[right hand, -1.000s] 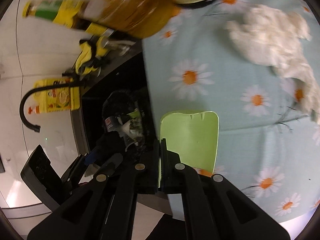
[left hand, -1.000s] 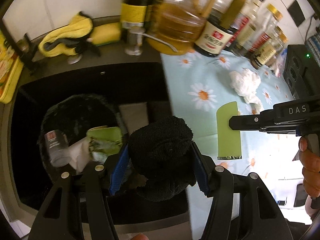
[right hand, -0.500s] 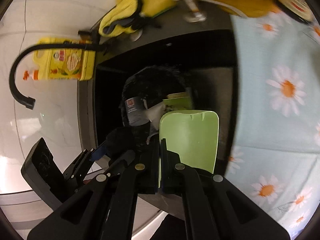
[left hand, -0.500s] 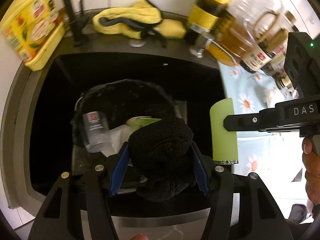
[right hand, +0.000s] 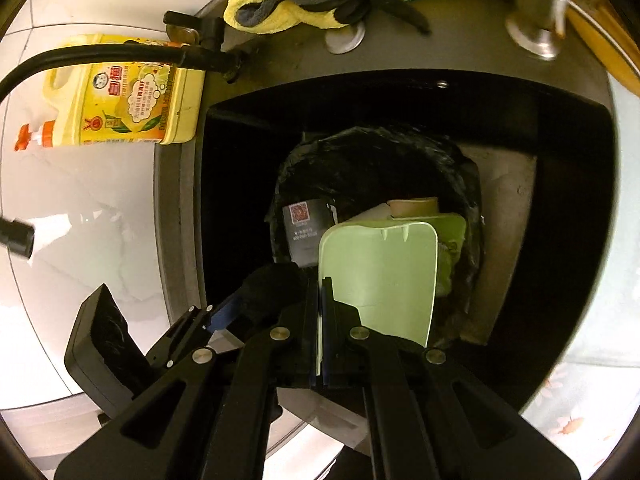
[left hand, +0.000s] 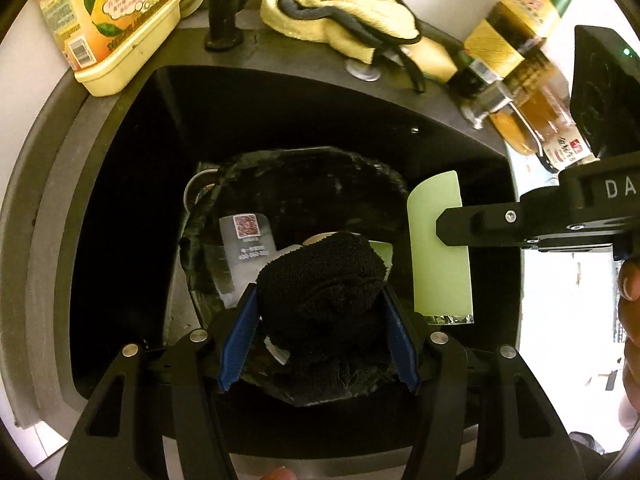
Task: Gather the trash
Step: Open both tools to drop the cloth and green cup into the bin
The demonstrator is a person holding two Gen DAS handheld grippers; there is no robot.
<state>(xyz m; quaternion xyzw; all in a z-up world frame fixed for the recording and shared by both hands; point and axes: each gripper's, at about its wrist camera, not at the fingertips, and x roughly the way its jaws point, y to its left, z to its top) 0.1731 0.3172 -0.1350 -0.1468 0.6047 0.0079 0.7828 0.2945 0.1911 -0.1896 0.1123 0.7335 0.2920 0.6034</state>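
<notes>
While both grippers hang over the dark sink (left hand: 132, 184), the left gripper (left hand: 320, 316) is clamped on a black wad of cloth (left hand: 320, 280), its blue pads pressing either flank, and the right gripper (right hand: 322, 312) is pinched tight on the edge of a flat pale-green wrapper (right hand: 380, 276). Below them, inside the basin, sits a black-lined trash bag (left hand: 304, 184) with its mouth open; a clear plastic cup (left hand: 244, 240) and bits of paper already lie in it. The cloth hangs over the near part of the bag's mouth, the wrapper just beside its right rim. The basin walls stand well apart from the bag on the left and far sides. On the ledge behind are a yellow detergent bottle (right hand: 128, 96), a black faucet (left hand: 222, 4) and a yellow rag (left hand: 344, 12).
</notes>
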